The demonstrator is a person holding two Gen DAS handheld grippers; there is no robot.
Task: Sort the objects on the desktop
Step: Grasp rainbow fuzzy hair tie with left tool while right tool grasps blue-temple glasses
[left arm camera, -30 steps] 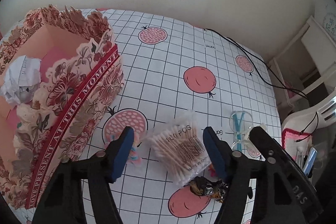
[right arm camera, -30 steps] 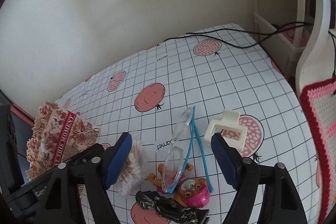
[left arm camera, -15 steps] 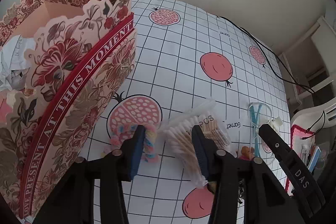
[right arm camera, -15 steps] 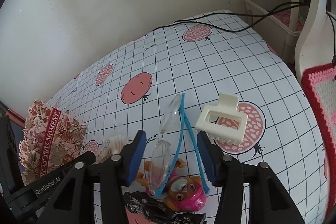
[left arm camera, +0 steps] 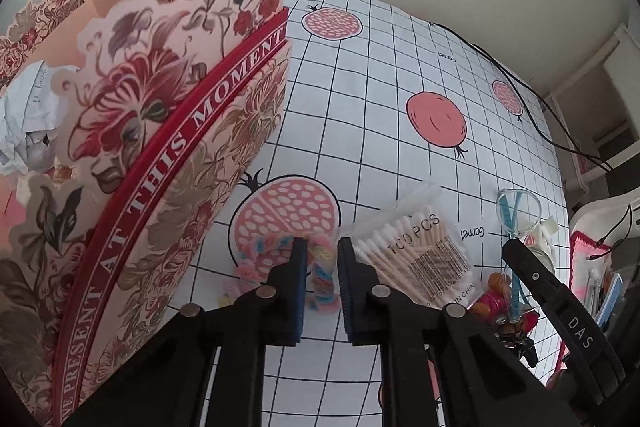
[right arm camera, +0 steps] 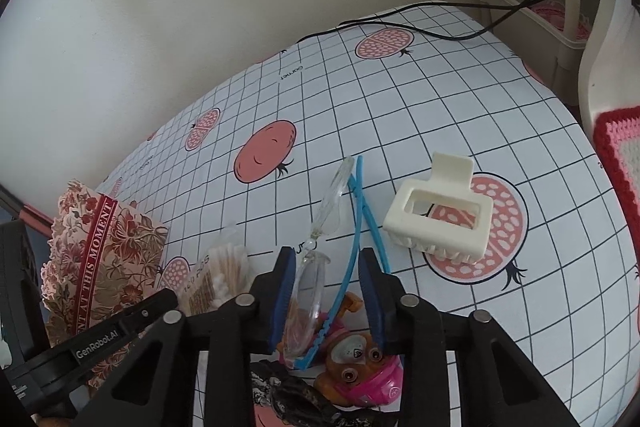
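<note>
Left wrist view: left gripper [left arm camera: 322,281] jaws pinched on pastel scrunchie [left arm camera: 323,267], beside floral box [left arm camera: 168,163] holding only crumpled paper [left arm camera: 28,115]. Right gripper [right arm camera: 326,297] jaws closing around glasses [right arm camera: 312,291], grip unconfirmed. Unsorted, seemingly most of the job: cotton swabs [left arm camera: 420,255], hair claw [right arm camera: 438,223], toy pup [right arm camera: 356,371].

The left wrist view sits low and close over the worktop [left arm camera: 360,107], looking forward between the left tool [left arm camera: 322,267] toward the far wall, with the floral box [left arm camera: 160,155] filling its left side and the cotton swab pack [left arm camera: 420,259] just right of centre. The right wrist view looks from higher, down past the right tool [right arm camera: 326,291], with the same floral box [right arm camera: 104,251] small at its left edge. Both share the box, the swab pack [right arm camera: 218,279], the blue-armed glasses [right arm camera: 340,227] and the gridded worktop [right arm camera: 400,107] beyond the box.
</note>
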